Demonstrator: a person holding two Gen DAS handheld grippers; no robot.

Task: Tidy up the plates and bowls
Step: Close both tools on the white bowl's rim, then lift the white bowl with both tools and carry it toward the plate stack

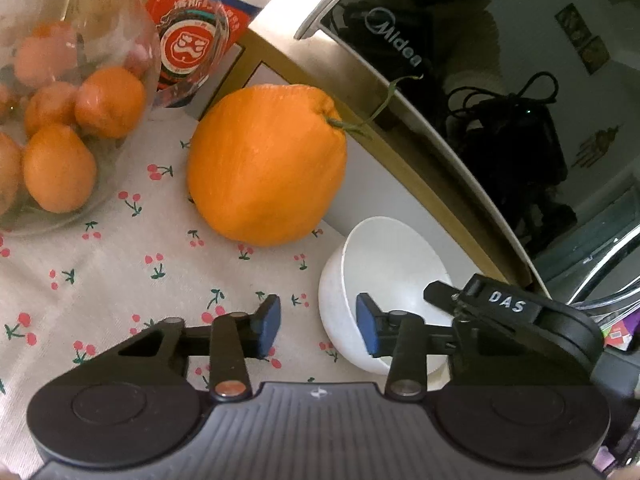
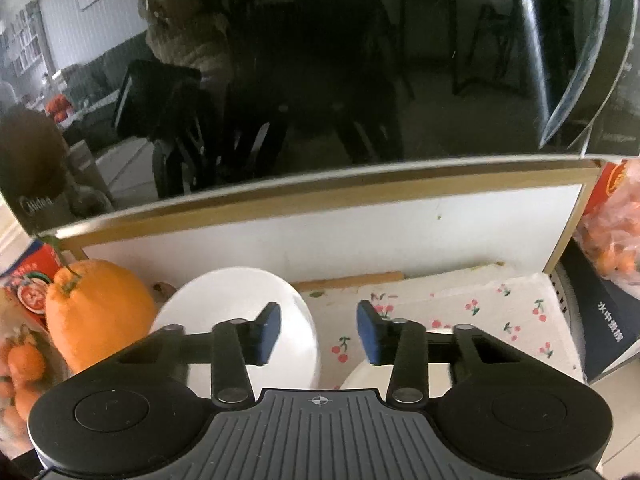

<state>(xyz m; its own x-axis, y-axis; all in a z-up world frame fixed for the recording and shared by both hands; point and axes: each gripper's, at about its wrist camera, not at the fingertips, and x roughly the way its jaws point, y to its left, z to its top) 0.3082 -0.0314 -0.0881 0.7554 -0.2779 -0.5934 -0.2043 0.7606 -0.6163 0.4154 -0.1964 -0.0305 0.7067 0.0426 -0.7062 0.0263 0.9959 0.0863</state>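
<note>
1. here, in the left wrist view, a glass jar (image 1: 60,120) of small oranges stands at the far left of the cherry-print tablecloth (image 1: 120,272), with a red and white printed carton (image 1: 192,40) behind it
2. a large orange (image 1: 266,164) with a green stem sits on the cloth just right of the jar, near the tabletop's back edge
3. the left gripper (image 1: 318,330) hangs low over the cloth, jaws part-closed; its left pad is over bare cloth, its right pad inside the white bowl (image 1: 384,280), and the bowl's near wall stands between the pads; whether they press on it cannot be told
4. the bowl is tilted, close to the front of a dark glossy microwave (image 1: 500,100) on the right; the tip of the other gripper reaches over the bowl's right rim
5. in the right wrist view, the large orange is at the left, touching the white bowl (image 2: 228,300)
6. the right gripper (image 2: 319,332) is part-closed with only cloth seen between its pads; its left pad is in front of the bowl, its right pad above the rim of a white plate (image 2: 360,376) at the near edge; it clasps nothing that can be seen
</note>
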